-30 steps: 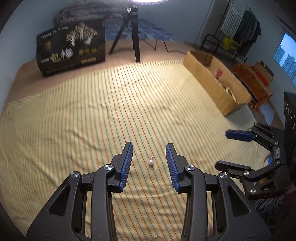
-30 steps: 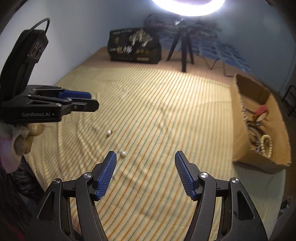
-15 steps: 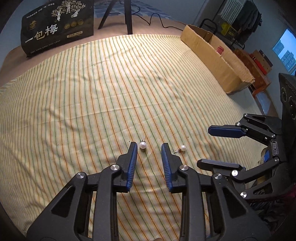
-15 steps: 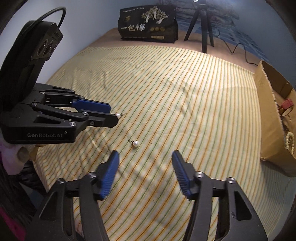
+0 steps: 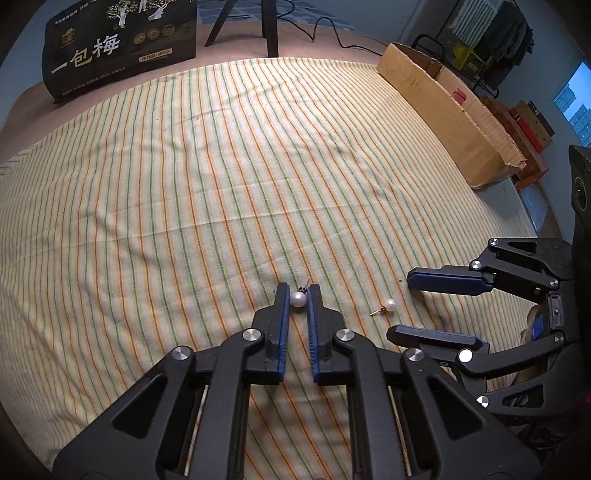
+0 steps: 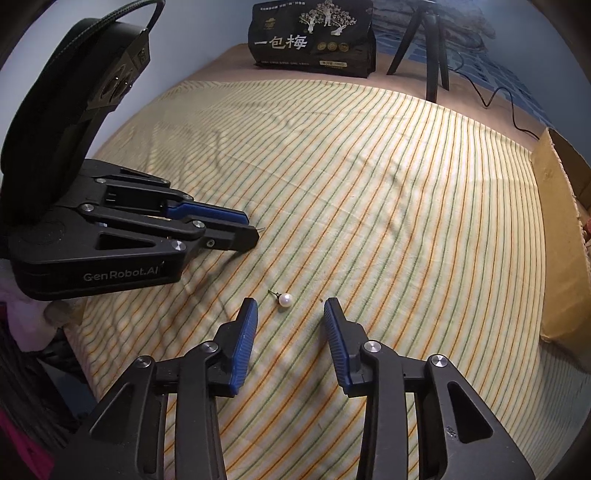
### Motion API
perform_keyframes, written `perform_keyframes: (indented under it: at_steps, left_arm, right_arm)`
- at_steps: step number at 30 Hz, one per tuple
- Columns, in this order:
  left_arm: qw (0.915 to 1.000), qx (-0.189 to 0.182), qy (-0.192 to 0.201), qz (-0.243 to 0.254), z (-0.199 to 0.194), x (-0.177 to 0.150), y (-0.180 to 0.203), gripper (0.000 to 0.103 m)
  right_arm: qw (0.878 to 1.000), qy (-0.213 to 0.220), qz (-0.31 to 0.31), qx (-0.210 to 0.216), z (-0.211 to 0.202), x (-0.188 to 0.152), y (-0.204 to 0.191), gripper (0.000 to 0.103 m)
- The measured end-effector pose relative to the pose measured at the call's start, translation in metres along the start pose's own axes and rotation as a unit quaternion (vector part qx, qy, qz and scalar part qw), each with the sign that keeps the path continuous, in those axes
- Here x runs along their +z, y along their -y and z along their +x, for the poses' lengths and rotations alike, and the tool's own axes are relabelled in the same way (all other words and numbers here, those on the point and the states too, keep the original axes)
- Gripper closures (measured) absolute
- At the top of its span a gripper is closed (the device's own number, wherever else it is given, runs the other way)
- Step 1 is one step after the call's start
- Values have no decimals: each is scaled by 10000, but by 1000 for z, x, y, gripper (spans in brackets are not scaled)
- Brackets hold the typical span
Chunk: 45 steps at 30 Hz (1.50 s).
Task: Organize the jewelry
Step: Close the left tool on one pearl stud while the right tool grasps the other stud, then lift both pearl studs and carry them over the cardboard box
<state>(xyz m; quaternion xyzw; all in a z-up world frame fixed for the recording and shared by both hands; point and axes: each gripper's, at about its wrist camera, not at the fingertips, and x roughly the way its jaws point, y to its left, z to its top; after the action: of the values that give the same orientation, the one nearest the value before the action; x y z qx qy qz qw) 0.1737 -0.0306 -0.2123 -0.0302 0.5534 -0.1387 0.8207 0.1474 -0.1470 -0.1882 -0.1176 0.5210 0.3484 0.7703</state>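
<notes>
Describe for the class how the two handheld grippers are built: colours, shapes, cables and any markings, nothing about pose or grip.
Both are matte black plastic linkages with silver rivets. The left gripper and right gripper each carry two narrow fingers faced with ribbed blue pads. The left gripper's body reads "GenRobot.AI" in pale letters, and a braided black cable loops from its boxy top housing.

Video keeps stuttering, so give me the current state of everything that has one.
Left gripper: shut on left earring.
Right gripper: closing, not yet touching right earring, which lies on the cloth.
Box: open-topped, standing at the cloth's far edge.
Bag: upright.
</notes>
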Motion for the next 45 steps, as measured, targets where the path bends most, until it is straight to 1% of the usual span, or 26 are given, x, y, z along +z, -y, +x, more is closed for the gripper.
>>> perform_keyframes:
  at_steps: [3, 8, 10, 12, 13, 15, 17, 21, 26, 33, 45]
  left_arm:
    - [10000, 27, 6, 0, 0, 1, 0, 96]
    - [10000, 86, 29, -18, -2, 0, -5, 96]
    - [9999, 99, 40, -52, -4, 0, -9, 96]
    - [9999, 100, 50, -92, -6, -1, -11, 96]
    - [9999, 100, 54, -99, -7, -2, -13, 96]
    - [9999, 106, 65, -108, -9, -1, -15, 96]
    - [9999, 109, 70, -115, -10, -2, -16, 96]
    - [9997, 106, 122, -182, -13, 0, -16, 96]
    - [9993, 88, 275, -244, -25, 2, -18, 96]
    - [9979, 78, 496, -418, -39, 9, -25, 96]
    - [9964, -6, 811, -265, -53, 25, -5, 96]
  right_arm:
    - [10000, -2, -37, 8, 1, 1, -2, 68]
    - [9997, -7, -219, -140, 5, 4, -10, 68]
    - [9994, 4, -279, -197, 7, 5, -13, 70]
    - [9990, 5, -355, -283, 9, 5, -15, 80]
    - [9987, 2, -402, -314, 9, 4, -17, 82]
    - [9979, -22, -521, -384, 11, 4, -20, 91]
    - [9977, 2, -538, -415, 11, 4, -20, 95]
    - [9983, 50, -449, -364, 8, 4, -17, 95]
    - [9983, 279, -341, -376, -7, 9, -14, 95]
    - [9973, 566, -71, -462, -28, 12, 1, 95]
    - [9918, 985, 402, -703, -61, 21, 31, 95]
